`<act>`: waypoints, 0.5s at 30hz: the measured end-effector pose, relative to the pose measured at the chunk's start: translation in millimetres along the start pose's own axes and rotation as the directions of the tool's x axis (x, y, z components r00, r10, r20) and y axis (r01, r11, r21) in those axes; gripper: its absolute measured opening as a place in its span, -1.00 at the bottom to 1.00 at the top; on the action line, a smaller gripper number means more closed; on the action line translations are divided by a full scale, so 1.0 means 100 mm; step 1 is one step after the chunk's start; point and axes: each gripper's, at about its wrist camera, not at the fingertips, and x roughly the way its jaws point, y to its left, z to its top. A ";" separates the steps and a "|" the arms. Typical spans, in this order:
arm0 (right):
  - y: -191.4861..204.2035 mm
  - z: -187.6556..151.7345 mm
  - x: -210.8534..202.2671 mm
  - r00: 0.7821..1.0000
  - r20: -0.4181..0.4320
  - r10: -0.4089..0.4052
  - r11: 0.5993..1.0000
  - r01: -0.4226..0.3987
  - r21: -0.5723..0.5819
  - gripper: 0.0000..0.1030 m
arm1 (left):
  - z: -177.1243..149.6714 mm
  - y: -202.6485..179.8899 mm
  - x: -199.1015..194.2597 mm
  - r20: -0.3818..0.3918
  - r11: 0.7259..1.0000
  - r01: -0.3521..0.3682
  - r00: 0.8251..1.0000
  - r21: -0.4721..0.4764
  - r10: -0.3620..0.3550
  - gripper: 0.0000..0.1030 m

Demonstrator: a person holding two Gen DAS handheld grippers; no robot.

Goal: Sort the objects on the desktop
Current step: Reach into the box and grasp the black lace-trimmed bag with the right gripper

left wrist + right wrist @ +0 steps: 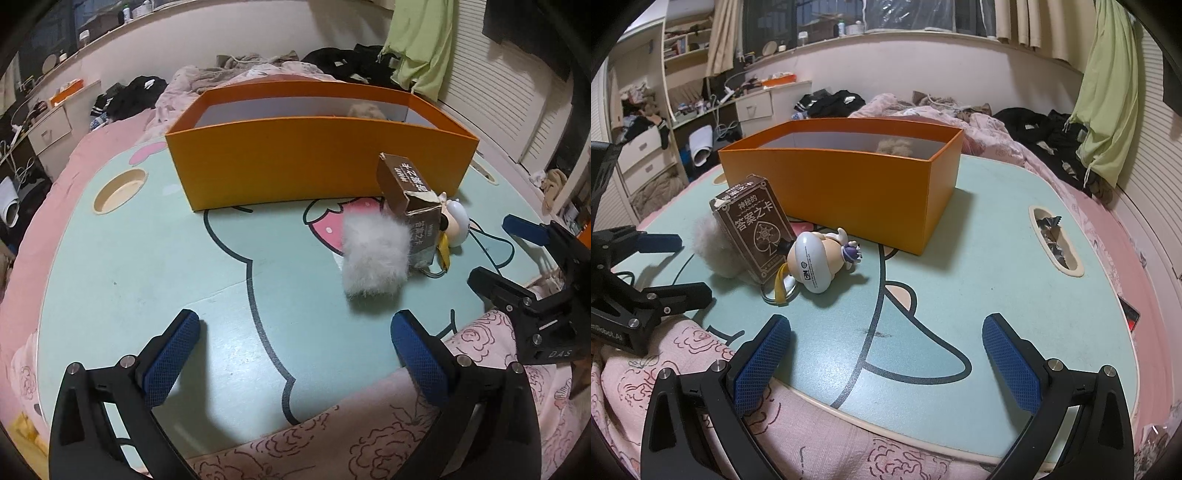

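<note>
Left gripper [295,354] spread as wide as it goes, blue pads [171,363] apart over bare mint-green tabletop [147,266] close to the near edge; nothing between the jaws, nothing touched. Right gripper [886,360] likewise spread wide and empty, pads [1010,363] poised above the near edge of the tabletop where it meets the pink floral quilt [683,350]. Seen from the left wrist, right gripper off at the tabletop's right edge, jaws parted there too.

Orange box [314,162] upright and open-topped toward the far edge of the tabletop, white inside, with a beige fuzzy thing [895,146] showing just over its rim at the far right corner. In front of the box, toward the right side as the left wrist sees it, a cluster lying together: white fluffy pom-pom [375,254], brown card box [413,206] with Chinese lettering leaning against it, and a small cartoon figurine [820,258] on its side touching the card box, yellow strap and key ring [779,288] trailing under it. Cluster apart from both grippers, nearer the right one.

Round cup recess [118,190] near the tabletop's left edge; oblong slot [1054,240] with crumpled wrappers near its right edge.
</note>
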 end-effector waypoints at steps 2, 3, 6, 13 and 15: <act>-0.03 0.01 -0.05 1.000 0.006 0.013 1.000 -0.013 0.009 1.00 | 0.01 0.01 0.00 0.001 1.000 0.000 1.000 -0.002 0.000 0.99; -0.07 0.03 -0.09 0.999 0.015 0.030 0.999 -0.031 0.018 0.99 | 0.01 0.01 0.00 0.002 1.000 0.000 1.000 -0.003 0.000 0.99; -0.14 0.17 -0.31 0.990 0.077 0.120 0.991 -0.124 0.050 0.76 | 0.03 0.01 0.00 0.003 1.000 -0.002 1.000 -0.004 0.002 0.99; -0.19 1.24 -0.28 0.959 -0.007 0.284 0.943 -0.277 0.183 -0.04 | 0.05 0.00 -0.01 0.004 1.000 -0.001 1.000 -0.004 0.001 0.99; -0.20 1.47 -0.03 0.946 -0.090 0.311 0.931 -0.285 0.230 -0.05 | 0.05 0.00 -0.02 0.004 1.000 -0.001 1.000 -0.004 0.001 0.99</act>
